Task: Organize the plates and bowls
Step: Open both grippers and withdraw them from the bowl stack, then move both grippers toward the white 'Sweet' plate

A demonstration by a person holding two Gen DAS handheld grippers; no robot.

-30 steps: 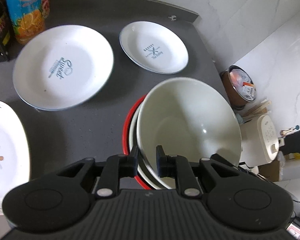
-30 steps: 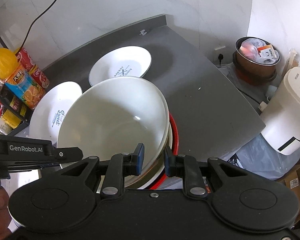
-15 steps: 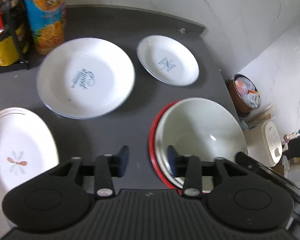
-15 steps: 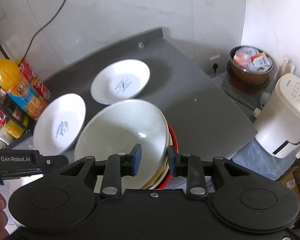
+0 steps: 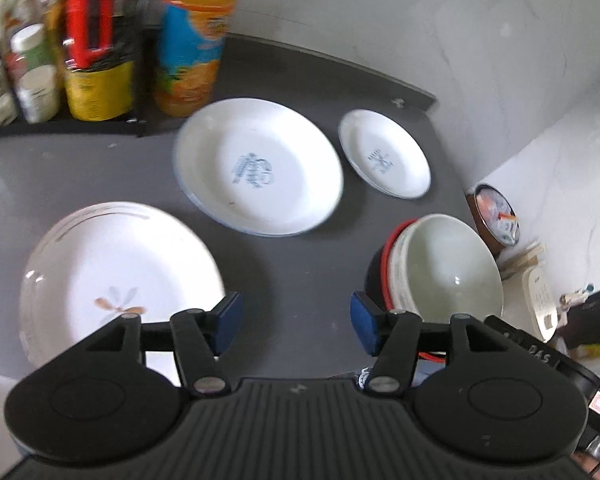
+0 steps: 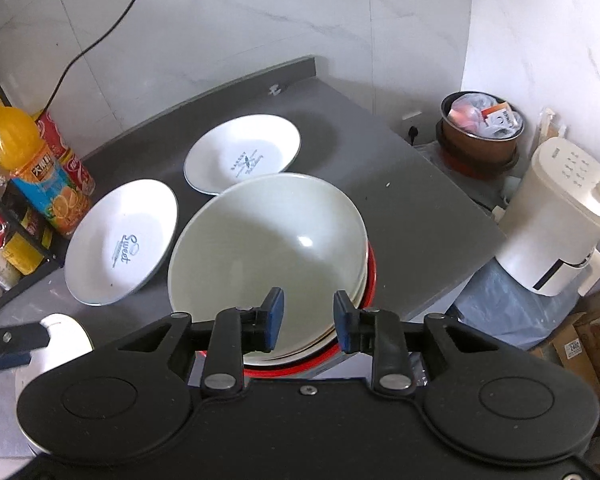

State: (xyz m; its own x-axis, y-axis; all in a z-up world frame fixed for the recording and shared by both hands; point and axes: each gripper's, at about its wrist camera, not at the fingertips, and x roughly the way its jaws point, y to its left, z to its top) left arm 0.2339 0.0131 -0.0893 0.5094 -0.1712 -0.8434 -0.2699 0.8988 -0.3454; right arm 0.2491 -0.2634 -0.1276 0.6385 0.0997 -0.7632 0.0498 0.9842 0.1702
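Where the grey counter (image 6: 412,200) nears its front edge, a stack of bowls (image 6: 272,256) stands upright, mouths up: a pale cream bowl on top, a red-rimmed one lowest. Round, the stack has no long axis. The right gripper (image 6: 308,320) hovers over the stack's near rim, fingers parted, pinching nothing. The left gripper (image 5: 296,320) hangs left of the stack, spread wide, empty. Behind the stack lies a small white plate (image 6: 244,152) with blue print; left of the stack, a larger printed plate (image 6: 120,240); farther left, a flower-patterned plate (image 5: 116,280). All lie flat, apart. An orange juice bottle (image 6: 32,172) stands beyond the larger plate.
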